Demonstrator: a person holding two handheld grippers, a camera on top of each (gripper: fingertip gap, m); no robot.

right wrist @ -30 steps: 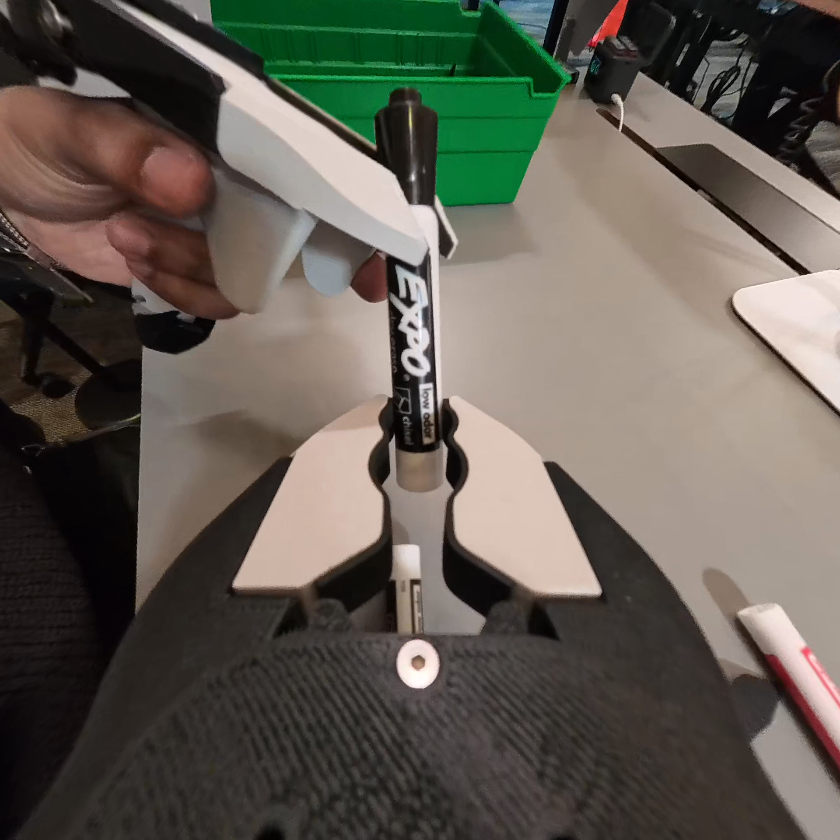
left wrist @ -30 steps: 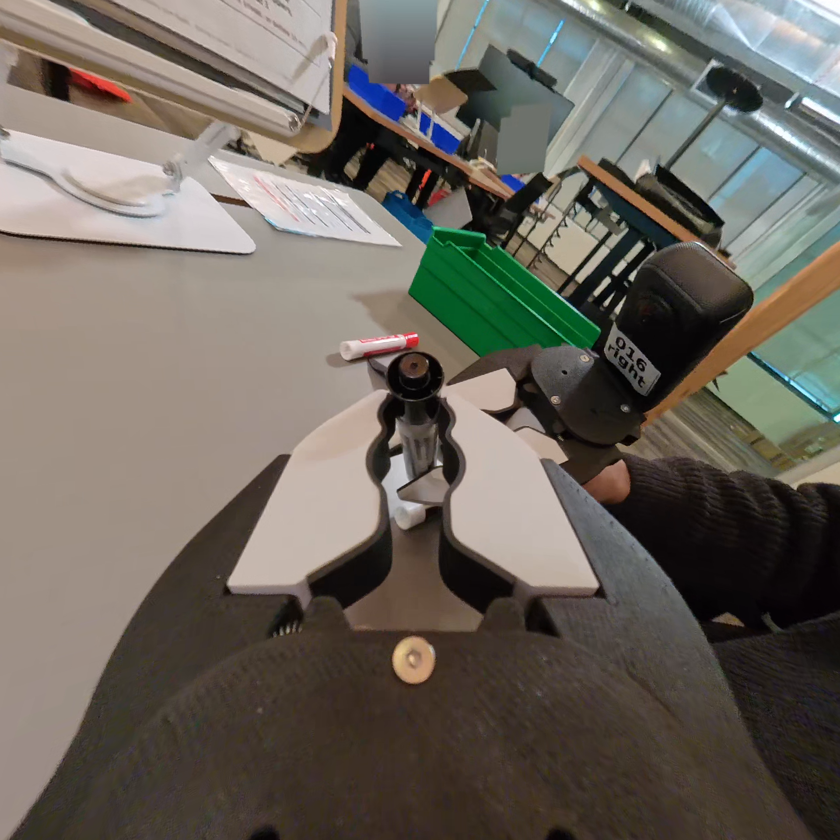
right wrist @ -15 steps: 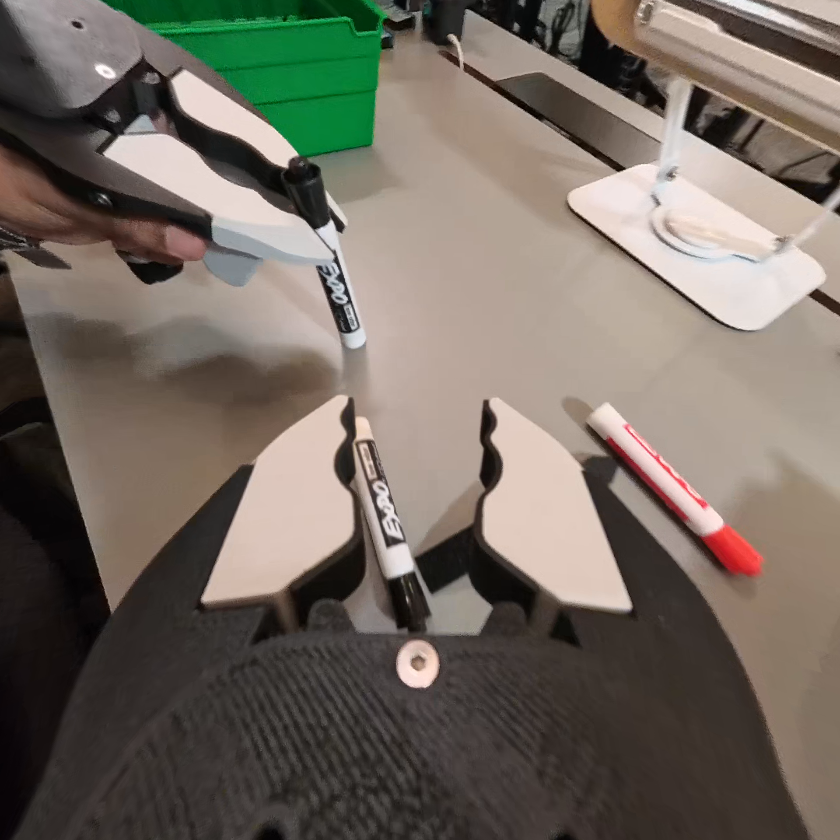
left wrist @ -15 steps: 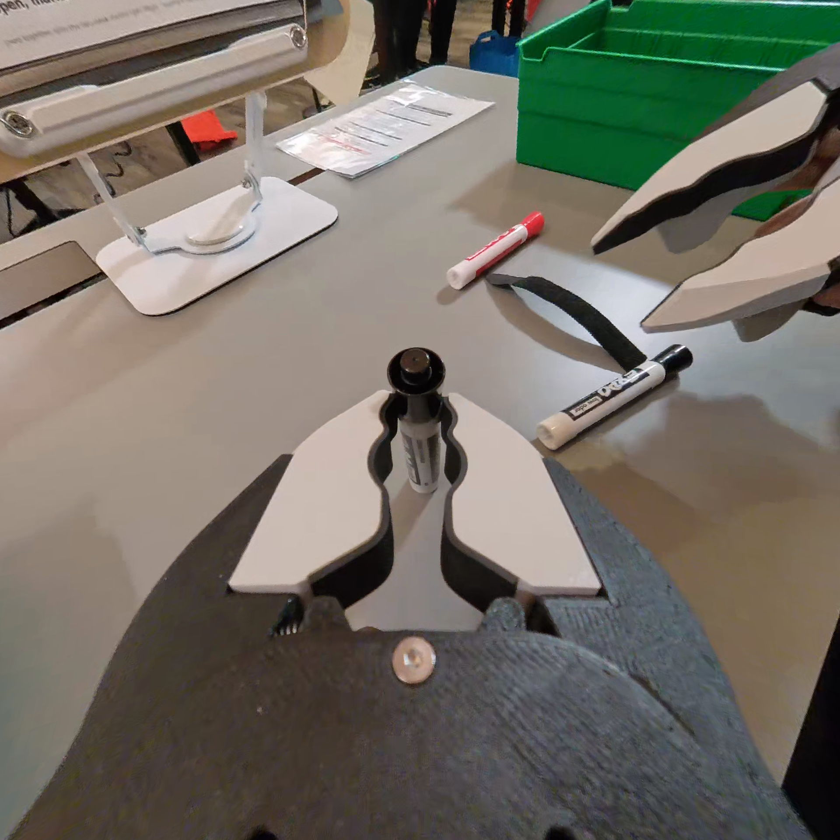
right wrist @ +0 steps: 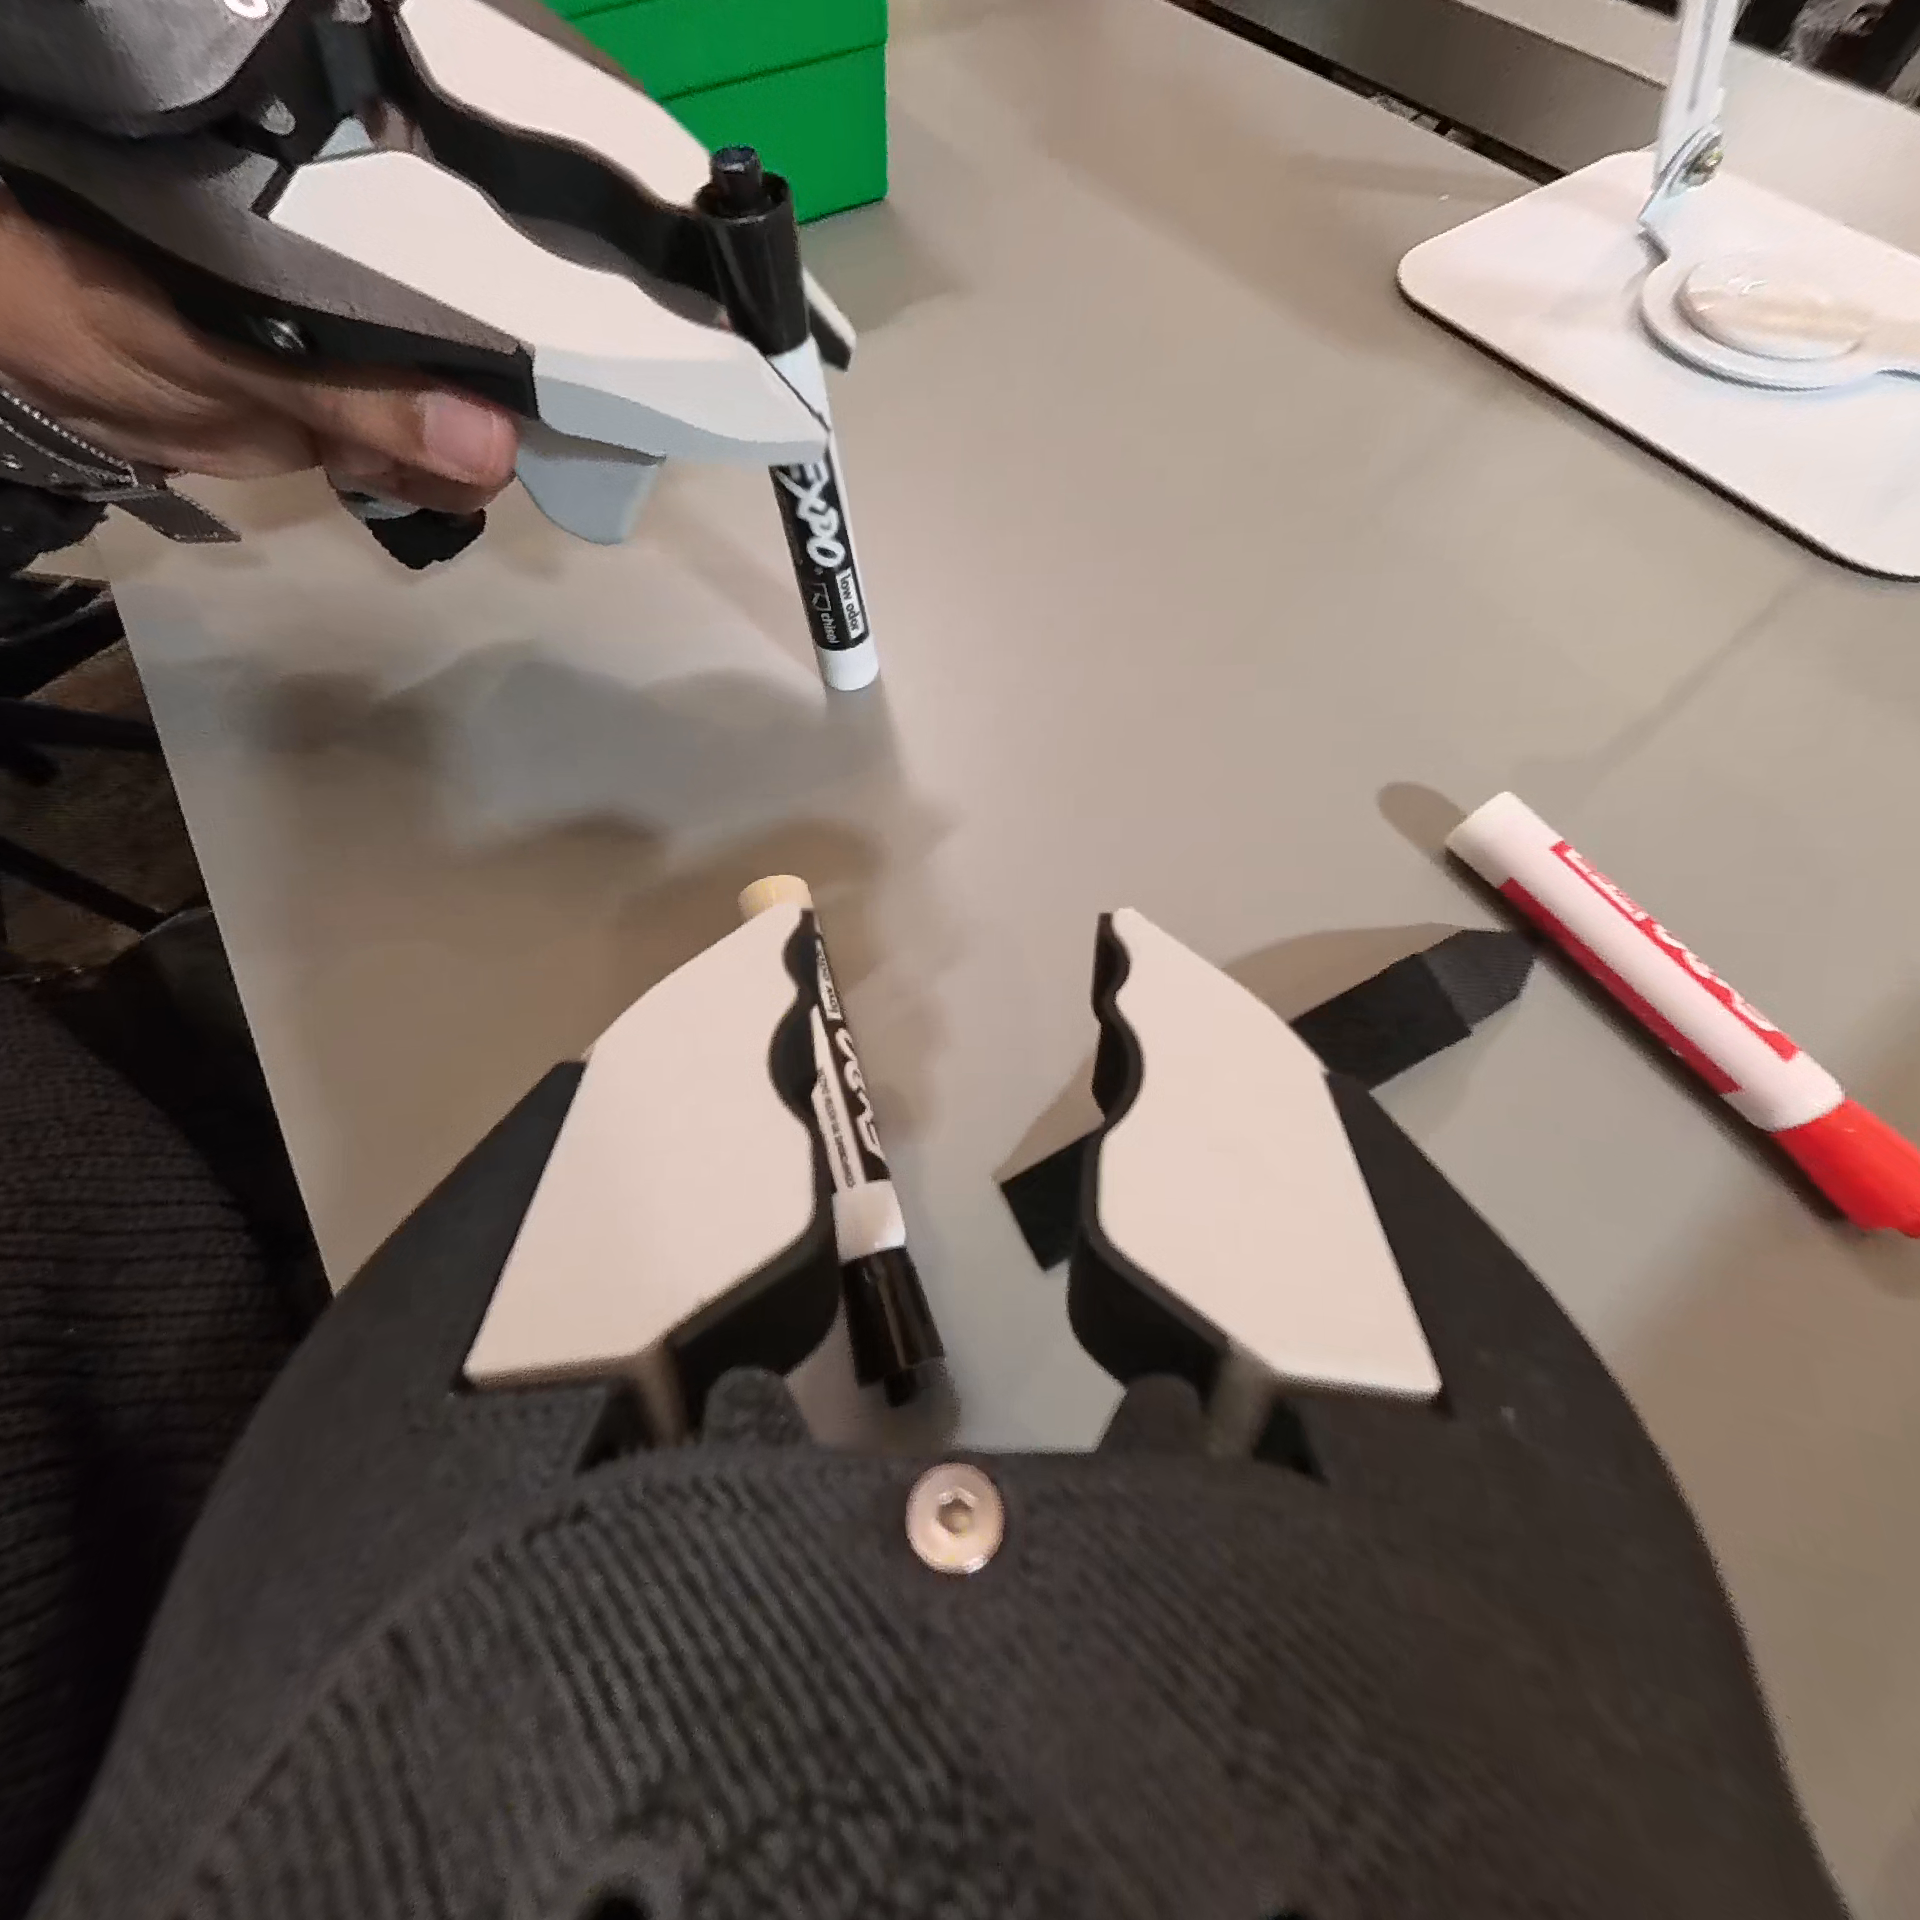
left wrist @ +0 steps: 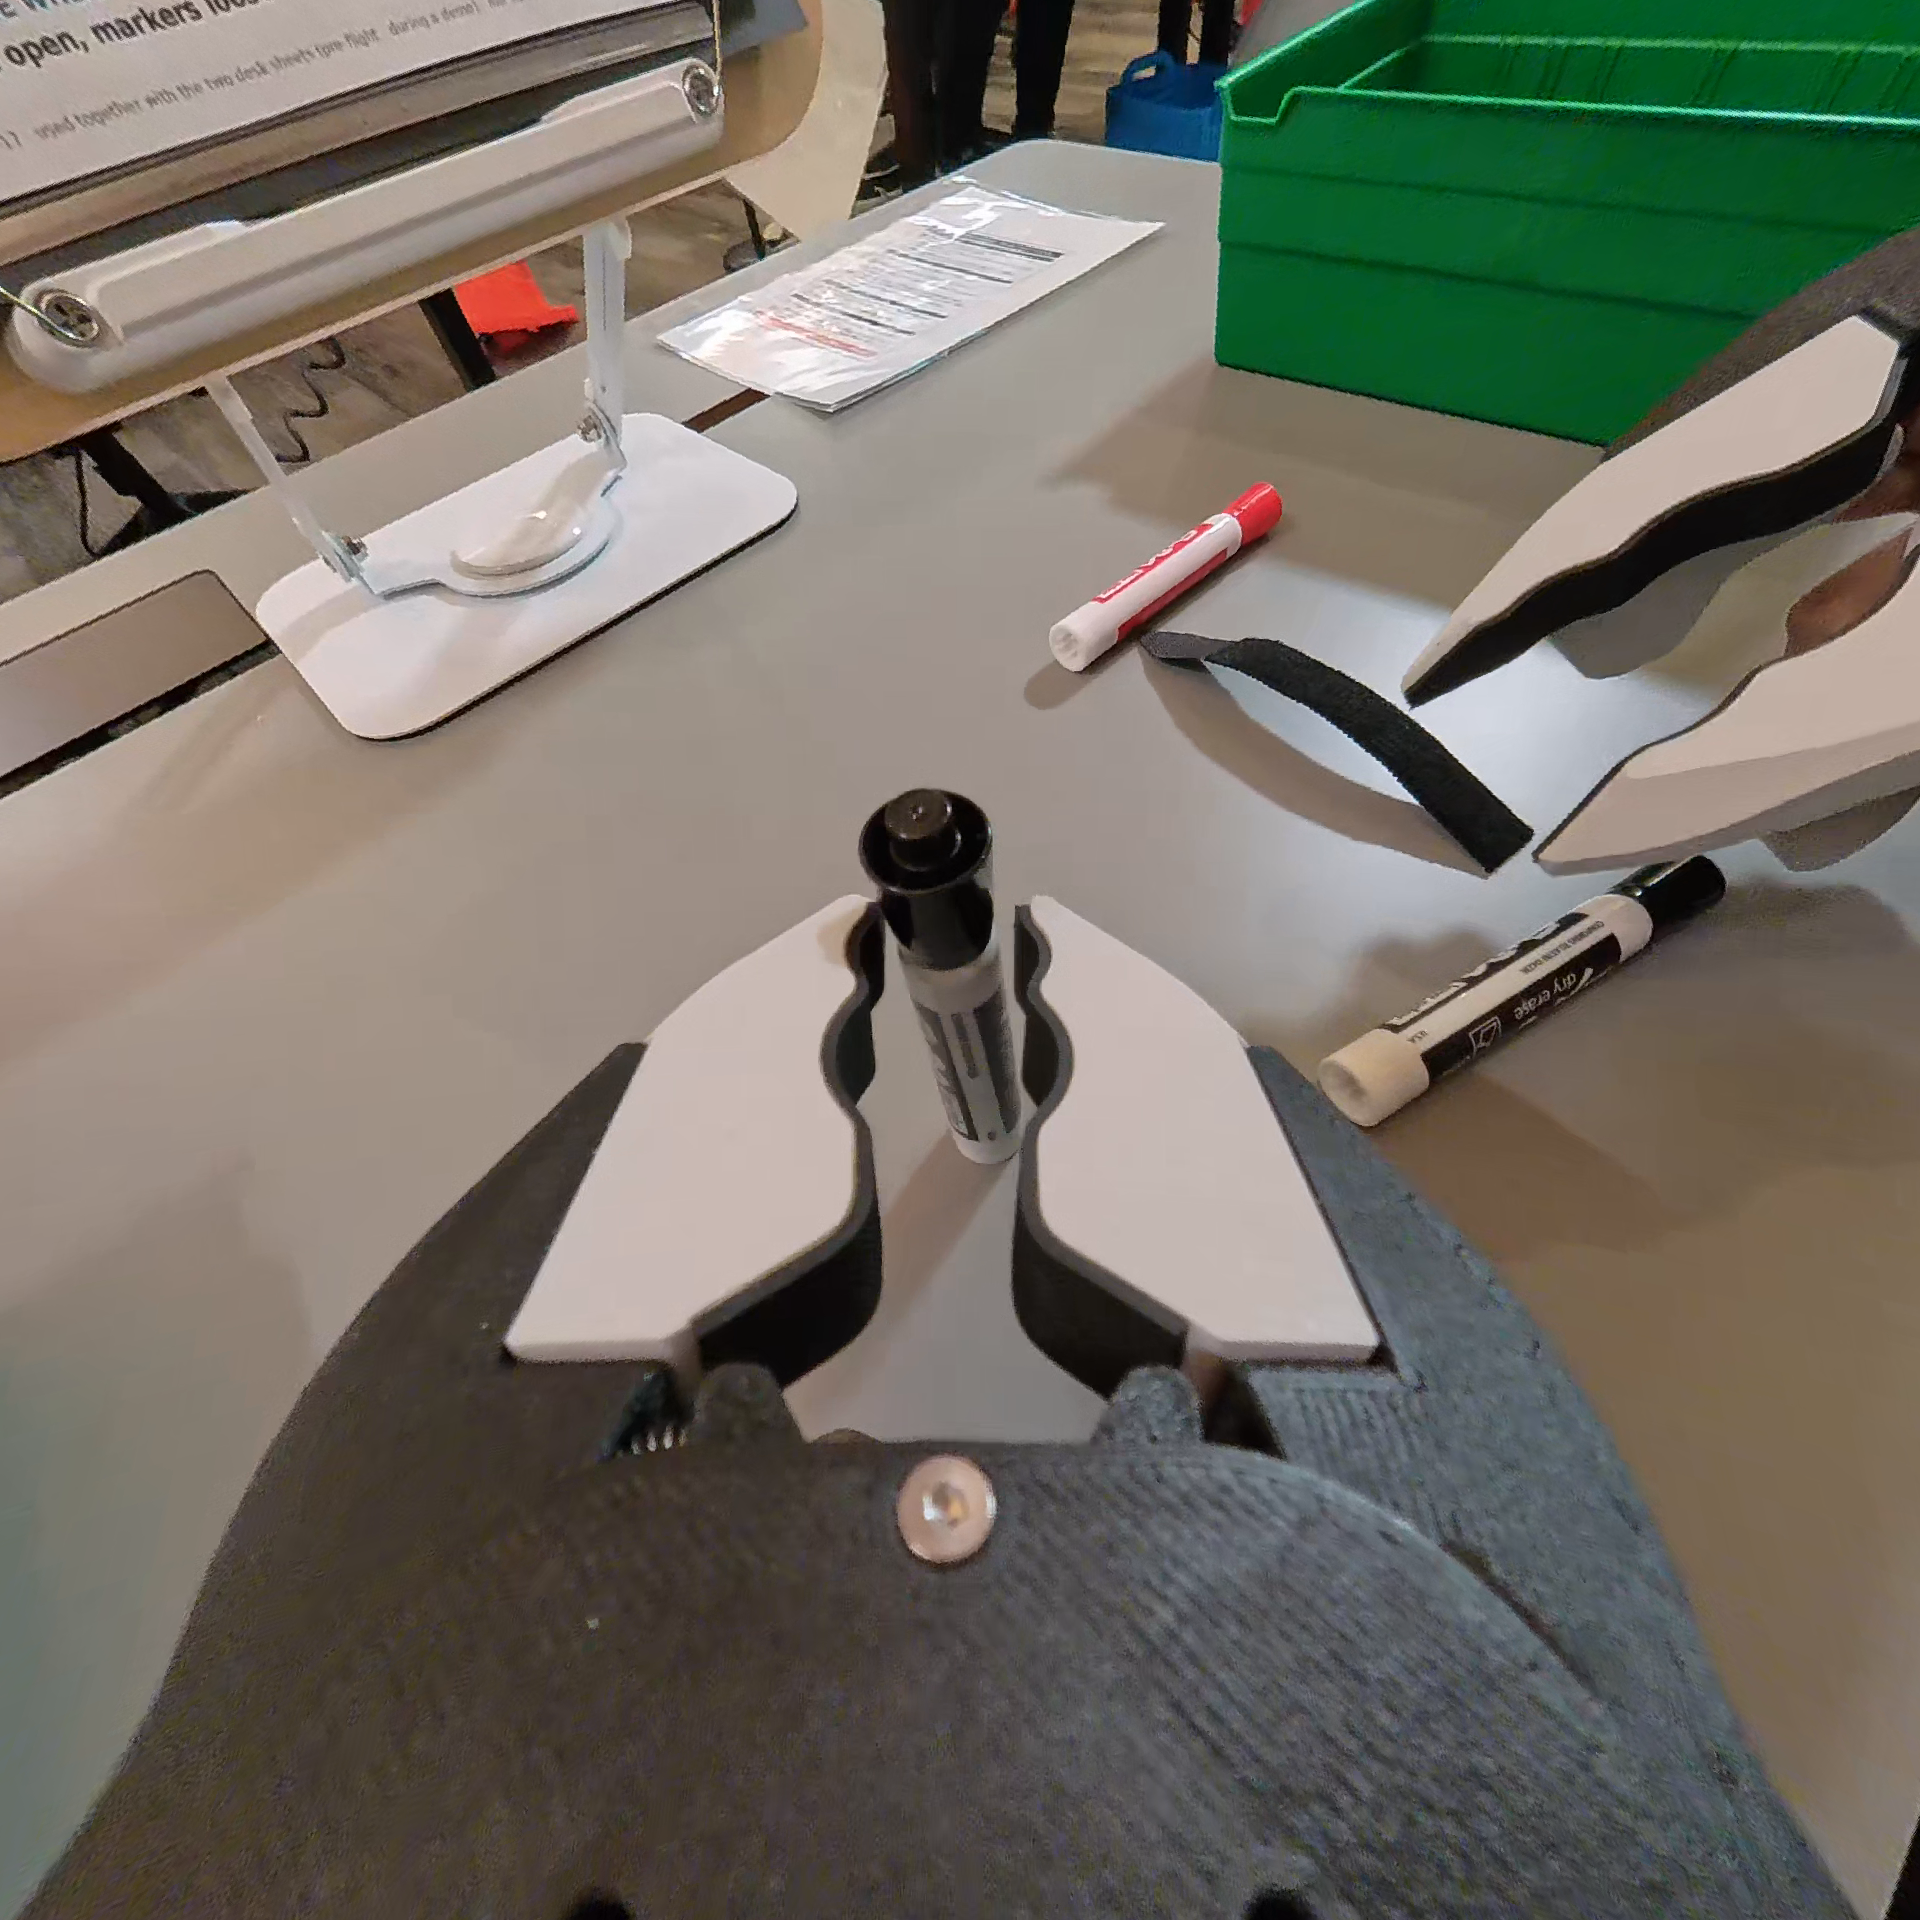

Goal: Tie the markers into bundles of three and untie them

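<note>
My left gripper (left wrist: 943, 914) is shut on the cap end of a black marker (left wrist: 951, 1029). It holds the marker upright, cap up, with the white end just above the grey table (left wrist: 520, 1039). The right wrist view shows the left gripper (right wrist: 821, 384) and this marker (right wrist: 821, 540) at upper left. My right gripper (right wrist: 953, 920) is open and low over a second black marker (right wrist: 854, 1122), which lies flat beside its left finger. The left wrist view shows the right gripper (left wrist: 1473, 777), this marker (left wrist: 1517, 997), a black velcro strap (left wrist: 1340, 727) and a red marker (left wrist: 1164, 592).
A green bin (left wrist: 1507, 260) stands at the back right. A white stand base (left wrist: 520, 582) holding a board sits at the back left, with a laminated sheet (left wrist: 914, 291) behind it. In the right wrist view the table's edge (right wrist: 208, 883) runs down the left. There is about 12 centimeters between the tips of the two grippers.
One second ago both grippers held the same black marker. My right gripper let go, opened and came down over the marker lying on the table. My left gripper still holds its marker, swung down over the table.
</note>
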